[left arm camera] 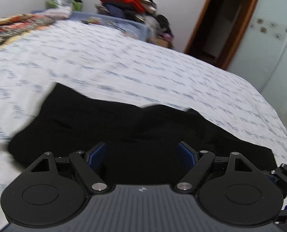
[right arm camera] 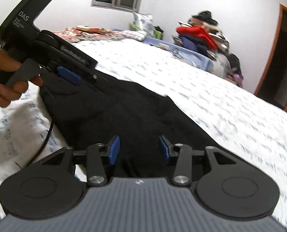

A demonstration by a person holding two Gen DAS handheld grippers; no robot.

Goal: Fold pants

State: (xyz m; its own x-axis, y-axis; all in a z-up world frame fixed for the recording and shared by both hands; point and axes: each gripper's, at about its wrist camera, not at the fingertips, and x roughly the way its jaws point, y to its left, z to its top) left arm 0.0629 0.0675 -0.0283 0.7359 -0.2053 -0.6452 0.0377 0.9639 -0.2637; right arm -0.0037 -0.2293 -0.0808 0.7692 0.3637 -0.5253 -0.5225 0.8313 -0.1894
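1. The left wrist camera is sitting just behind the left gripper, looking forward and downward along its blue pads, which are filling the lower frame. It is hanging close over the black pants.
2. It is facing across the bed toward the clothes pile at top centre and the doorway at upper right.
3. The right wrist camera is sitting behind the right gripper, also tilted down and close over the pants.
4. It is catching the left gripper in a hand at the left edge.
5. Both views are sharing the pants, bed, clothes pile and doorway.
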